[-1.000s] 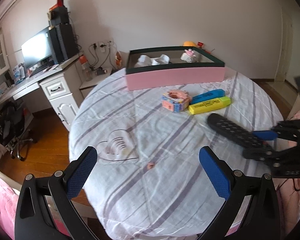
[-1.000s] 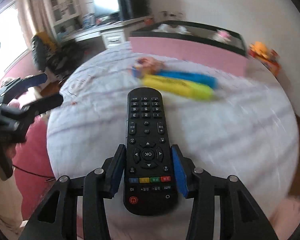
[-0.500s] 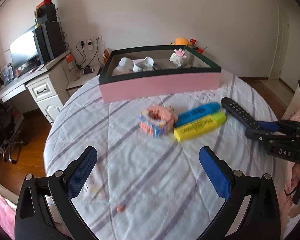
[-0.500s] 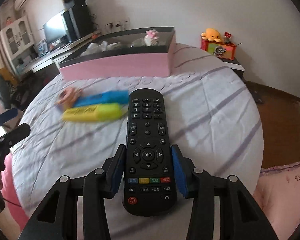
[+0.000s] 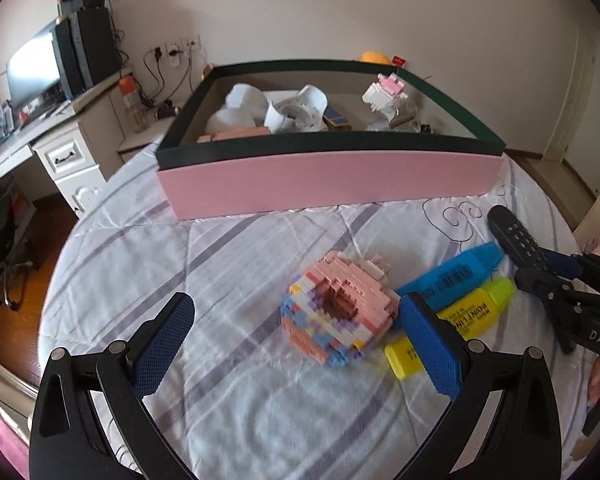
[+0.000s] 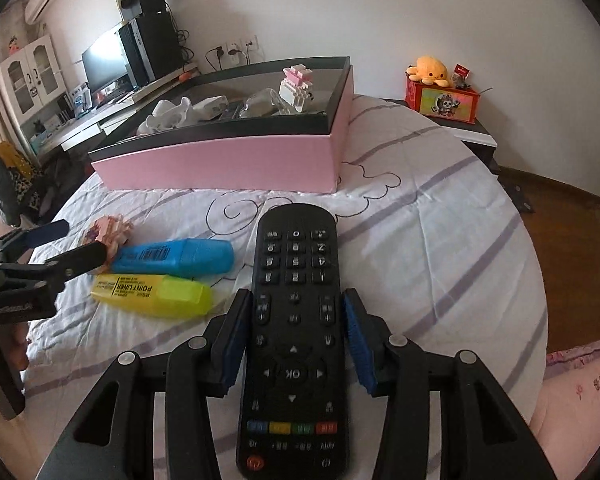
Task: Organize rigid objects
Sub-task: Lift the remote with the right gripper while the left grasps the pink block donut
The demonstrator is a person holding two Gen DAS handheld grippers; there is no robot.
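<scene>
The right gripper (image 6: pixel 296 316) has its jaws clamped on the sides of a black remote (image 6: pixel 294 320), a long, flat, round-ended slab of plastic with rubbery buttons. The remote points toward 12 o'clock in the right wrist view, its far end short of the box (image 6: pixel 220 160) with a strip of bare cloth between them. In the left wrist view the same remote (image 5: pixel 514 236) shows at 3 o'clock, near the round tabletop's (image 5: pixel 260 420) right edge.

The left gripper (image 5: pixel 296 340) holds its jaws wide, with nothing between the blue textured pads. A brick donut (image 5: pixel 338 308), a knobbly ring of small pink, white and blue plastic blocks, lies on the cloth just ahead of the right pad. At the donut's 3 o'clock lie two chunky highlighters, side by side and touching: the blue marker (image 5: pixel 450 278) farther off, the yellow marker (image 5: pixel 456 322) nearer, its base partly hidden by the pad.

The box is rectangular and shallow, with smooth pink outer walls and a dark green rim. It sits at 12 o'clock on the tabletop and holds white pieces and a small pink-and-white brick figure (image 5: pixel 386 94). The cloth (image 5: pixel 160 248) is white with lavender stripes and wrinkled. Open cloth lies from 7 to 10 o'clock of the donut, and to the right of the remote as the right wrist view shows it.
</scene>
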